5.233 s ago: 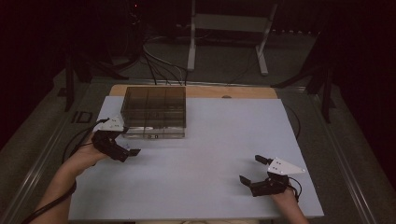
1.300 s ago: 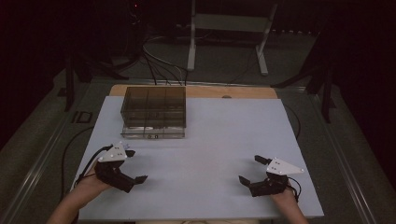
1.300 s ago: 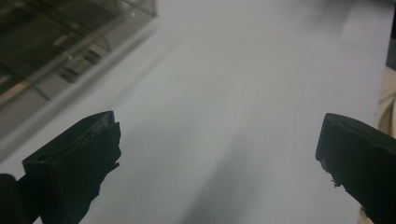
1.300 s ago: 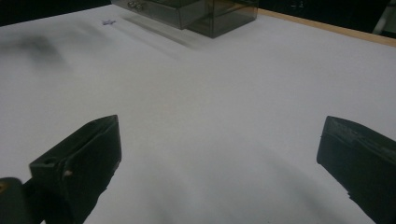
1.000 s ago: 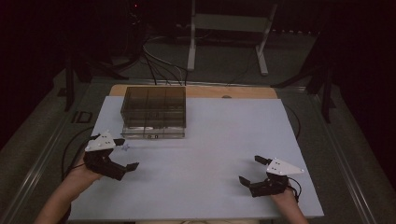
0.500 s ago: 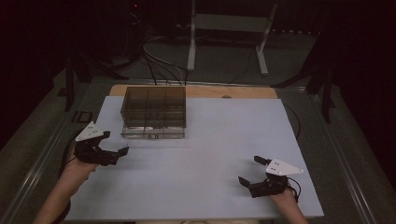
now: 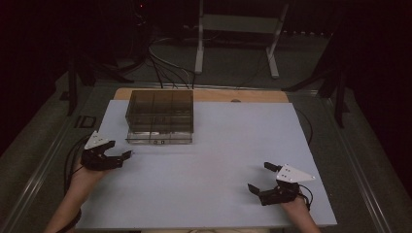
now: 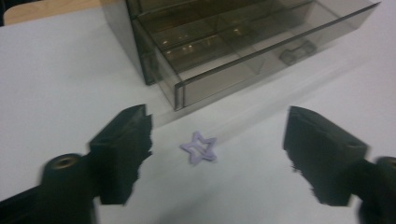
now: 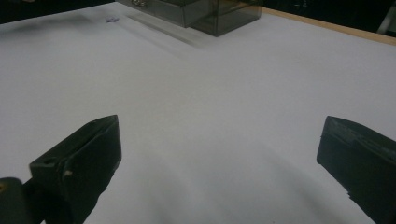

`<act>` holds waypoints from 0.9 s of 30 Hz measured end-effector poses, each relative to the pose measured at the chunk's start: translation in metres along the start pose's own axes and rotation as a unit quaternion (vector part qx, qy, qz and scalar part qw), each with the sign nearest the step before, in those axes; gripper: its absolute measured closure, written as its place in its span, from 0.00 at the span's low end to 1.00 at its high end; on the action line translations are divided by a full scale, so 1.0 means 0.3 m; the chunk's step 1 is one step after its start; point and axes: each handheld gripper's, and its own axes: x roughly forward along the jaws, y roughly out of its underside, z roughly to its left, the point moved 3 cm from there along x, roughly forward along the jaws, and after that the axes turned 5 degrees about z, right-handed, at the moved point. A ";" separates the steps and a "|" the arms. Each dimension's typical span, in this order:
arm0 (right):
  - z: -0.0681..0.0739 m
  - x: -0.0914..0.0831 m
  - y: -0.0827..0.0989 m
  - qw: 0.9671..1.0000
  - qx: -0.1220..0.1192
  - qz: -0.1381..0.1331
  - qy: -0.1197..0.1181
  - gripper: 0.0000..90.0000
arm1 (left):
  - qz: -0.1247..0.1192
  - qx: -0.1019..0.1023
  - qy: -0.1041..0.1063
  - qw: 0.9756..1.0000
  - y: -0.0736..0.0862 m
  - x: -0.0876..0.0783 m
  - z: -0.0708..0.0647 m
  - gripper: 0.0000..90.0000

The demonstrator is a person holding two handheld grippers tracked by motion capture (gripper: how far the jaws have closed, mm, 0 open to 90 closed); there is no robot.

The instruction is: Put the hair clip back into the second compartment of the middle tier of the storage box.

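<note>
A: On the white table sheet, near its left edge: item one?

B: Left gripper, black, two-jaw, grey three-cornered plate on top, held in a person's left hand. Jaws parted but have just been closing; nothing gripped. In the left gripper view the small lilac star-shaped outline piece lies flat on the sheet between the two jaws, touching neither pad.

A: Item two?

B: Smoked-grey transparent plastic drawer cabinet, standing toward the far left of the sheet. Its lowest drawer is pulled out, with partitioned compartments; whether they hold anything I cannot tell. The star lies just in front of the drawer's near corner, apart from it.

A: Item three?

B: Right gripper, same make, in the right hand at the near right of the sheet, well apart from the cabinet. Jaws stand wide open, bare sheet between them, nothing held.

A: Anything beneath the sheet?

B: Wooden tabletop, a strip showing along the far edge.
</note>
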 end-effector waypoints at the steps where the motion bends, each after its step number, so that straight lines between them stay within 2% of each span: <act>1: 0.000 0.000 0.000 1.000 0.000 0.000 0.000 0.00 | 0.001 0.001 -0.004 1.000 0.003 0.006 0.003 0.30; 5: -0.001 -0.001 0.000 1.000 0.000 0.000 0.000 0.00 | 0.011 -0.010 -0.013 1.000 0.017 0.031 0.019 0.38; 9: -0.002 0.000 0.001 1.000 0.000 0.000 0.000 0.00 | 0.018 -0.026 -0.013 0.999 0.028 0.060 0.032 0.41; 18: -0.003 -0.002 0.001 1.000 0.001 0.000 0.001 0.00 | 0.049 -0.042 -0.016 0.998 0.043 0.108 0.051 0.55; 23: -0.004 -0.002 0.001 1.000 0.001 -0.001 0.001 0.00 | 0.063 -0.042 -0.006 0.997 0.051 0.128 0.047 0.59; 25: -0.005 -0.002 0.002 1.000 0.001 0.000 0.001 0.00 | 0.059 -0.042 0.000 0.997 0.050 0.132 0.044 0.59; 27: -0.005 -0.002 0.002 1.000 0.001 0.000 0.001 0.00 | 0.061 -0.038 -0.005 0.997 0.049 0.138 0.044 0.61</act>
